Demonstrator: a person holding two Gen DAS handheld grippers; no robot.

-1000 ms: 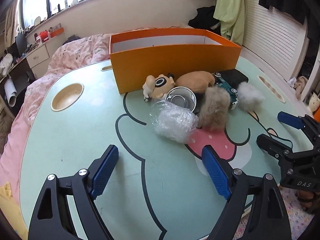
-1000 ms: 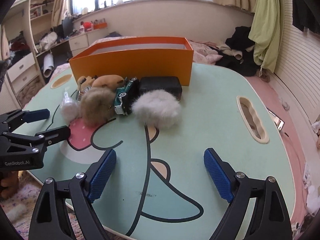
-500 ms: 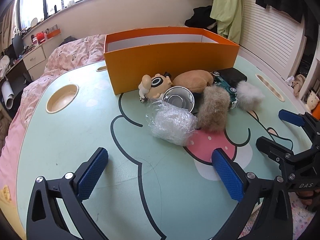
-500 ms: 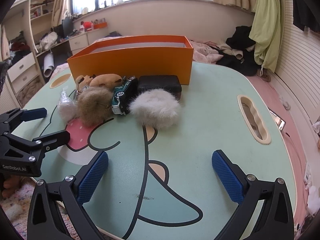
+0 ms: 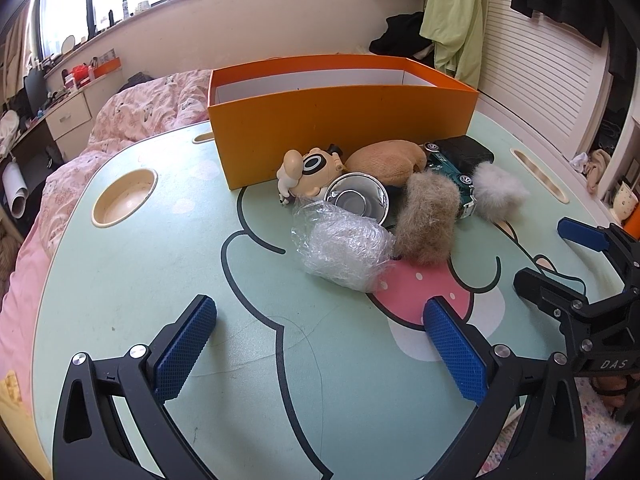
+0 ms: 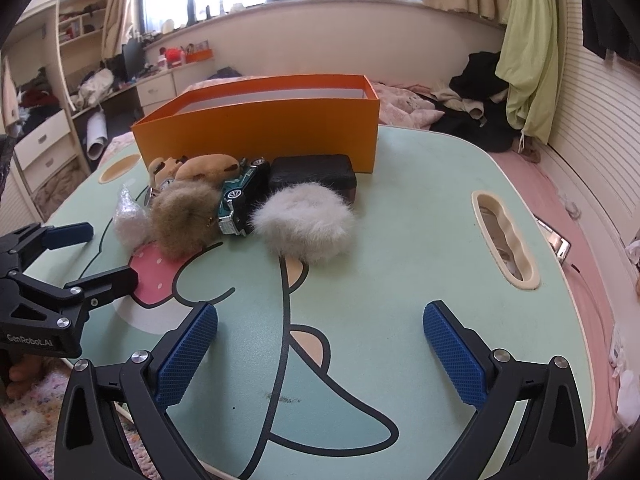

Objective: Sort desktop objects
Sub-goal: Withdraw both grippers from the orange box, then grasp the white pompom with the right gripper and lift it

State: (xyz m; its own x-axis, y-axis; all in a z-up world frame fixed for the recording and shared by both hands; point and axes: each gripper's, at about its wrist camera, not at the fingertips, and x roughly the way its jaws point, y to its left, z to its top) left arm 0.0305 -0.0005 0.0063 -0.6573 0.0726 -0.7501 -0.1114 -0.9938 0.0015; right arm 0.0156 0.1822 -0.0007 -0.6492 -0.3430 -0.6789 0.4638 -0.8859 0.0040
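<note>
Left gripper (image 5: 320, 340) and right gripper (image 6: 320, 344): both spread wide, nothing between the pads, both hanging over the near edge of the table (image 5: 120, 272).

Ahead, mid-table, the pile lies unsorted: crinkled plastic wrap (image 5: 344, 244) nearest the left gripper, brown fur ball (image 5: 428, 216) touching it, white fur ball (image 6: 306, 222) nearest the right gripper. Behind these, a metal cup (image 5: 358, 200) on its side, cartoon figurine (image 5: 310, 172), tan plush (image 5: 386, 160), green toy car (image 6: 240, 192), black case (image 6: 312, 174).

Toward the far edge, the orange box (image 5: 344, 120); what shows of its inside looks empty. Judgement: sorting not begun, everything left to move.
</note>
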